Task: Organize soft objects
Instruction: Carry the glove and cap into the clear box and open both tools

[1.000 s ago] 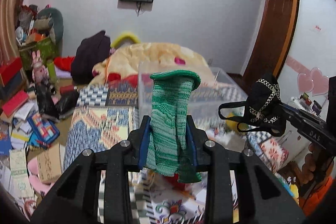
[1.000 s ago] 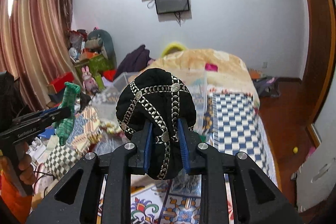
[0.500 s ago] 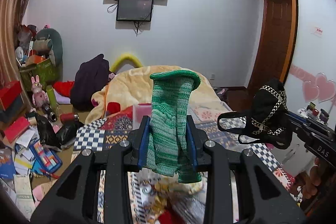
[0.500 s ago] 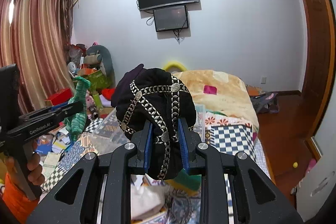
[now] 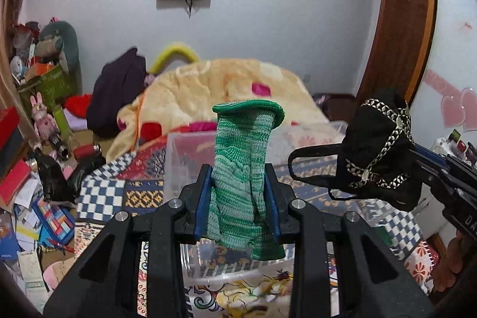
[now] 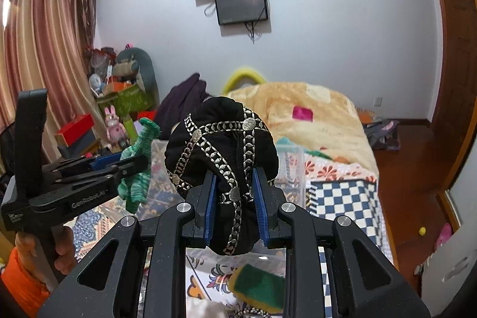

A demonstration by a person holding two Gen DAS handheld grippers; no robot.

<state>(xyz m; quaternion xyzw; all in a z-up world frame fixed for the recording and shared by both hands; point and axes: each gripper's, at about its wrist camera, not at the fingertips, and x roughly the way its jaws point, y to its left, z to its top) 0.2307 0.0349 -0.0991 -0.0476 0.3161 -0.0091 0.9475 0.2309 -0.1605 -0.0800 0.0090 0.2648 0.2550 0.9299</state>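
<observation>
My left gripper (image 5: pixel 238 184) is shut on a green knitted glove (image 5: pixel 243 166) that stands up between its blue pads. In the right wrist view the same glove (image 6: pixel 138 166) hangs from the left gripper (image 6: pixel 131 163) at the left. My right gripper (image 6: pixel 234 192) is shut on a black cap with silver braid (image 6: pixel 222 151). In the left wrist view this cap (image 5: pixel 378 148) shows at the right, its strap loop hanging out. Both are held above a clear plastic bin (image 5: pixel 190 151) on the bed.
A yellow blanket (image 5: pixel 208 91) and a dark garment (image 5: pixel 116 91) lie at the bed's far end. Toys, boxes and papers (image 5: pixel 35 184) crowd the floor at left. A green and yellow soft item (image 6: pixel 259 288) lies below the right gripper. A wooden door (image 5: pixel 396 29) stands at right.
Both grippers have travelled across the patterned bed cover with their loads still held. The clear bin now sits closer and right below the glove. Neither grip has changed.
</observation>
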